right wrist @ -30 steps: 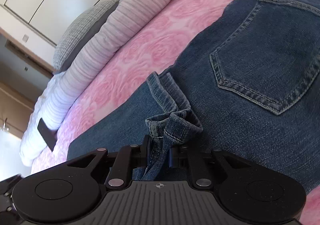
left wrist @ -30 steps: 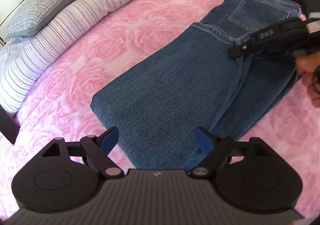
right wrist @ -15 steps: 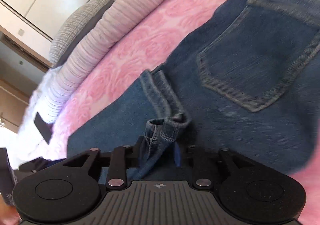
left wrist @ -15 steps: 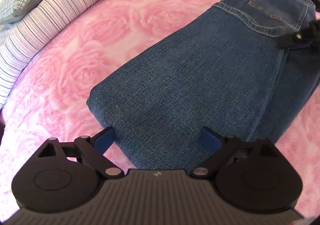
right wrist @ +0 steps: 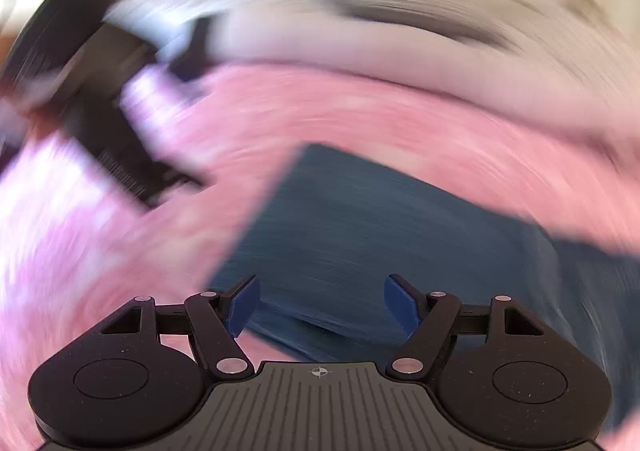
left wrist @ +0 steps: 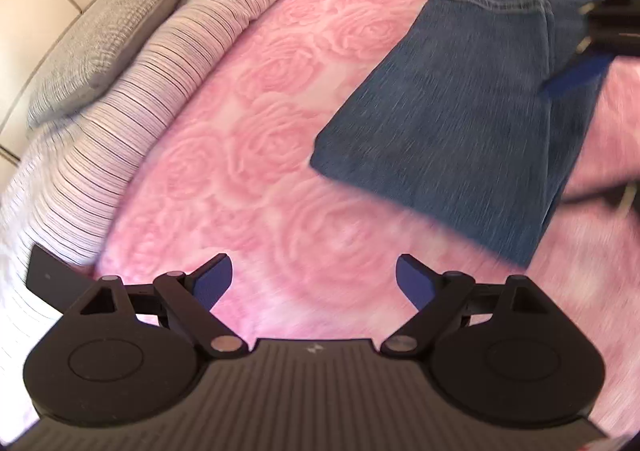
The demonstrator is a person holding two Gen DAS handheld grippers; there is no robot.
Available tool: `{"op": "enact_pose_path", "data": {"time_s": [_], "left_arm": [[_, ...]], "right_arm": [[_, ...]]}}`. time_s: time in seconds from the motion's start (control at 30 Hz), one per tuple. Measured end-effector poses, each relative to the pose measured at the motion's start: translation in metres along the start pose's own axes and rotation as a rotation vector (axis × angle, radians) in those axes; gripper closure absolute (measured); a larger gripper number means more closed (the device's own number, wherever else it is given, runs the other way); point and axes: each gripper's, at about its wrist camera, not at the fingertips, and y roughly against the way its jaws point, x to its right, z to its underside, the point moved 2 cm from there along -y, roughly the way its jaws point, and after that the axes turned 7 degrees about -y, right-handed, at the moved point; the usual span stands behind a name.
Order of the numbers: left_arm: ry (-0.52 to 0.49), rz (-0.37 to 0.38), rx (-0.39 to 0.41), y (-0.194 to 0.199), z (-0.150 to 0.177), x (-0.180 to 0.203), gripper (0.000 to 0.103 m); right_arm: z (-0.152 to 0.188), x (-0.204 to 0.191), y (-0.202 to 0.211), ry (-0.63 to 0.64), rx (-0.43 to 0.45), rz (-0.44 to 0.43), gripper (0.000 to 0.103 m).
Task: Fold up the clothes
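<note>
You are holding the left tool (left wrist: 313,279) with its blue pads spread wide apart and nothing between them, hovering over the pink rose-patterned blanket (left wrist: 256,139) on the bed. You are holding the right tool (right wrist: 322,301) with its pads apart as well, gripping nothing, and its view is smearing heavily with motion. The folded jeans (left wrist: 460,111) are lying flat on the blanket, ahead and to the right of the left tool and well clear of its pads, with the back pocket at the far end. In the right wrist view the jeans (right wrist: 360,235) are sitting just beyond the pads, one corner pointing away. Beyond the blanket, a striped duvet (left wrist: 132,99) is running along the bed's far side, with a grey pillow (left wrist: 116,39) resting on it.
</note>
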Motion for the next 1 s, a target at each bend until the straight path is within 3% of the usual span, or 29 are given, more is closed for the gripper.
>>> {"op": "enact_pose_path", "data": {"time_s": [0.07,0.17,0.33,0.43,0.47,0.6,0.67,0.7,0.8,1.0], "left_arm": [[-0.07,0.003,0.022,0.0,0.008,0.003,0.016],[-0.251,0.011,0.066,-0.003,0.019,0.014,0.016],[-0.646,-0.021,0.195,-0.018,0.025,0.039,0.016],[-0.867,-0.056,0.295,-0.036,0.022,0.05,0.022],[-0.932,-0.067,0.323,-0.042,0.019,0.051,0.024],[-1.16,-0.095,0.404,-0.069,0.01,0.054,0.032],[-1.209,-0.109,0.413,-0.08,0.002,0.052,0.047],[-1.222,-0.109,0.412,-0.085,-0.003,0.051,0.064],[-1.207,-0.047,0.393,-0.087,-0.018,0.05,0.082],[-1.168,-0.055,0.419,-0.061,-0.011,0.041,0.092]], "right_arm": [[0.002,-0.035,-0.023,0.152,-0.024,0.034,0.031],[0.011,-0.063,-0.052,0.271,-0.083,0.12,0.031],[0.015,-0.051,-0.057,0.215,-0.113,0.194,0.032],[0.021,-0.044,-0.047,0.168,-0.091,0.177,0.063],[0.022,-0.041,-0.043,0.152,-0.079,0.175,0.077],[0.016,-0.027,-0.026,0.083,-0.034,0.142,0.084],[0.012,-0.02,-0.019,0.056,-0.014,0.125,0.085],[0.012,-0.017,-0.016,0.049,-0.006,0.119,0.085],[0.009,-0.017,-0.012,0.063,-0.006,0.117,0.085],[0.006,-0.024,-0.01,0.056,-0.023,0.079,0.088]]}}
